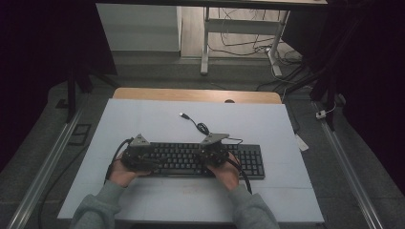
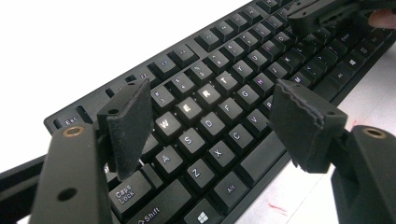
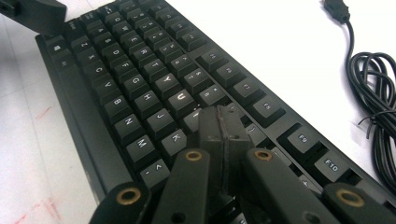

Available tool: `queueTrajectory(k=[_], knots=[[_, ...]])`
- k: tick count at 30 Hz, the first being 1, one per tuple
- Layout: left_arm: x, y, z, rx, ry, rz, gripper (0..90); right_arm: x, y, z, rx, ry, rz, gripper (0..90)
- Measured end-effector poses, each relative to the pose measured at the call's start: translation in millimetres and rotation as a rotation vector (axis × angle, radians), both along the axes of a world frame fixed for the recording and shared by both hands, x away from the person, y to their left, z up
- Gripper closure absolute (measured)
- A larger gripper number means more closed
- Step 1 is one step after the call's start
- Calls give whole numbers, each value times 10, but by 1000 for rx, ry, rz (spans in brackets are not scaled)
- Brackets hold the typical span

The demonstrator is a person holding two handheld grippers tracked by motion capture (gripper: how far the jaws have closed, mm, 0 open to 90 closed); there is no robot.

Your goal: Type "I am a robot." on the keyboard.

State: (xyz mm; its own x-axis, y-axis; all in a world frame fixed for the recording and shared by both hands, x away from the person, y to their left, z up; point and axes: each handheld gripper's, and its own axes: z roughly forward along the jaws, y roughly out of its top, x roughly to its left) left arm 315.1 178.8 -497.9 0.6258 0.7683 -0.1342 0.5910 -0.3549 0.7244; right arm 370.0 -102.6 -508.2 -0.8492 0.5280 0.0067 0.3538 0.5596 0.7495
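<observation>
A black keyboard [image 1: 248,162] lies across the white mat, near the person's edge. My left gripper [image 1: 152,162] hovers over its left end, held in the left hand. In the left gripper view its jaws [image 2: 210,100] stand wide open above the letter keys [image 2: 187,109], and nothing is between them. My right gripper [image 1: 204,157] is over the middle of the keyboard. In the right gripper view it [image 3: 220,116] is shut, pads pressed together, tips down among the keys [image 3: 140,79] just right of the U and J keys. Whether the tips touch a key I cannot tell.
The keyboard's black cable [image 1: 200,128] coils behind it and ends in a loose USB plug [image 1: 183,114]; the coil [image 3: 378,93] lies right of the function keys. The white mat [image 1: 143,119] covers a wooden table [image 1: 191,94]. Desk legs and floor cables stand beyond.
</observation>
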Motion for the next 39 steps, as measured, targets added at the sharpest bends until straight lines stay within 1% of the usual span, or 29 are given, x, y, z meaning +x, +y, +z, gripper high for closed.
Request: queueTrajectory(k=[1, 2, 5, 13, 15, 17, 18, 19, 23, 25, 27, 30, 37, 39], knots=[[0, 0, -1, 0, 0, 0, 302, 9, 8, -9, 6, 5, 3, 895], [0, 1, -1, 0, 0, 0, 302, 15, 18, -13, 0, 7, 0, 895], [-2, 0, -1, 0, -1, -1, 302, 29, 45, -27, 0, 8, 0, 895], [-5, 2, -4, -1, -1, 0, 302, 64, 74, -58, -17, 7, -7, 895], [-4, 5, -3, 5, 0, -2, 302, 67, 76, -61, -13, 8, -9, 895], [-5, 1, -6, 2, 0, 0, 301, 66, 83, -66, -24, 8, -7, 895], [-5, -1, -7, 2, 0, 0, 301, 64, 90, -75, -43, 5, -11, 896], [-5, -1, -7, 3, 0, -1, 301, 62, 92, -81, -31, 7, -10, 896], [-6, 0, -4, 1, -1, -1, 301, 55, 84, -64, -22, -2, -10, 896], [-7, 2, -3, 0, -3, 0, 301, 46, 67, -33, -5, -11, -15, 896], [-8, 5, 0, -2, -4, 1, 301, 35, 47, -5, 25, -14, -17, 896], [-6, 8, -1, -2, -4, 2, 302, 11, -2, 45, 47, -22, -17, 895], [-9, 14, 4, -5, -6, 3, 301, -53, -156, 76, 56, -27, -21, 893], [-10, 12, 3, -3, -6, 3, 301, -68, -217, 80, 59, -30, -28, 877]])
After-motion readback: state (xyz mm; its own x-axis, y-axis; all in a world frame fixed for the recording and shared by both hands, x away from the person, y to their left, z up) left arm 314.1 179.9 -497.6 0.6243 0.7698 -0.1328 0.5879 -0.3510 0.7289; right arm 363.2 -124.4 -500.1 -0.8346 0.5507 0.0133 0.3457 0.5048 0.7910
